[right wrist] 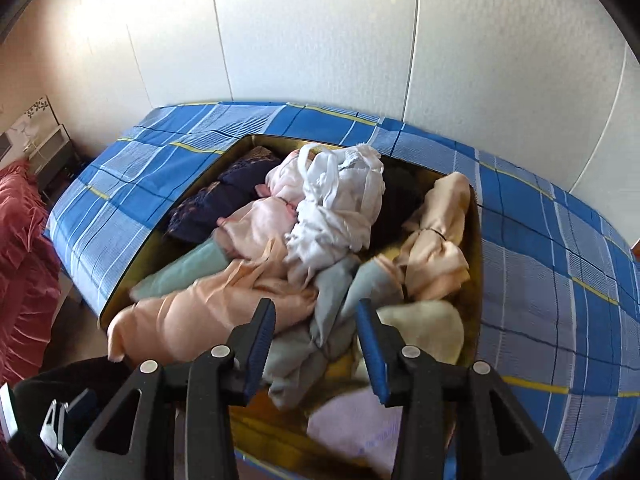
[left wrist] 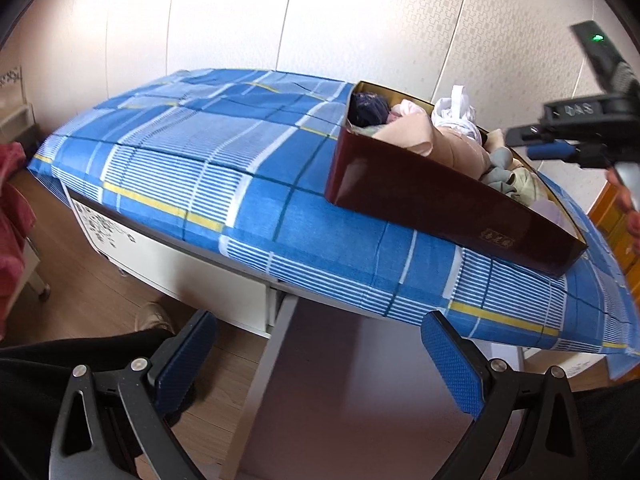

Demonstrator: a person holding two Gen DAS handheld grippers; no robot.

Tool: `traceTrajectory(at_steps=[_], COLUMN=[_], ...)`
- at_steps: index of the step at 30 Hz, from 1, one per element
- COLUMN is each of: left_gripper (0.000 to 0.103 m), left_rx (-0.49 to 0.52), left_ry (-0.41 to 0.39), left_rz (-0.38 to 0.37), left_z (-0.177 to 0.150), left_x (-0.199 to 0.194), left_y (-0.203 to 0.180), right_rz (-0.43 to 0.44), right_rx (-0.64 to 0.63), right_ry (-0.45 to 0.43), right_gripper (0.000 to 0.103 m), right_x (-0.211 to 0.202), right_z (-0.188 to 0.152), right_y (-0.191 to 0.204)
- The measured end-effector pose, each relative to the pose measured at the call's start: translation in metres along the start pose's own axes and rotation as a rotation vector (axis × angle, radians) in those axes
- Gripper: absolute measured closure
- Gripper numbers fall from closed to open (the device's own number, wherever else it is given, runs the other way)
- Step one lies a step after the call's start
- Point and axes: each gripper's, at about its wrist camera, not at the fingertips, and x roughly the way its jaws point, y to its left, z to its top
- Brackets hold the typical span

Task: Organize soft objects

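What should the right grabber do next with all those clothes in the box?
Probably draw back. The right hand-held gripper hangs open and empty above the box, where the grey-green cloth and the other soft pieces already lie. The blue plaid sheet shows nothing left to collect.

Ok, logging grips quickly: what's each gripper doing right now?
Left gripper: jaws wide open, empty, short of the table.
Right gripper: jaws open, empty, above the clothes in the box.
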Motion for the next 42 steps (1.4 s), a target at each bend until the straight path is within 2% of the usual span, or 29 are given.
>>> traceTrajectory(at_steps=[2,7,13,17,34,39,42], left_gripper=[0.0,0.0,0.0,0.0,0.0,0.0,0.0], left_rx=[-0.012,-0.023,-0.012,0.015,0.129,0.164,0.185], left_ry=[-0.026,-0.06,-0.044,-0.047,-0.044,-0.021,-0.01], left_rz=[0.034,0.04,0.059,0.09,0.161,0.155,0.145], left_z=[0.0,-0.001,-0.003,-0.006,-0.019,-0.023,-0.025], left_x=[-0.005,-0.015,-0.021,-0.027,-0.045,-0.052,-0.056], left_y=[0.0,-0.001,-0.004,-0.009,-0.028,-0.034,-0.039], right_rz=[0.012,-0.018,-0.003,-0.005,-0.02,-0.021,-0.04], right_rx=[0.005,-0.012,0.044,0.072,0.085,0.119,0.131], right_ry=[-0.01,-0.044,-0.073,-0.06,-0.058,-0.076,-0.092], right_gripper=[0.06,0.059,0.054,0.054,0.053,0.04,0.037], right_x=[-0.009,-0.032,-0.054,-0.06,-0.082,-0.088,-0.093], right_z=[-0.011,-0.042,-0.086,-0.112,-0.161,-0.173,-0.181], right_y=[0.0,0.004,-0.001,-0.002,0.022,0.025,0.028])
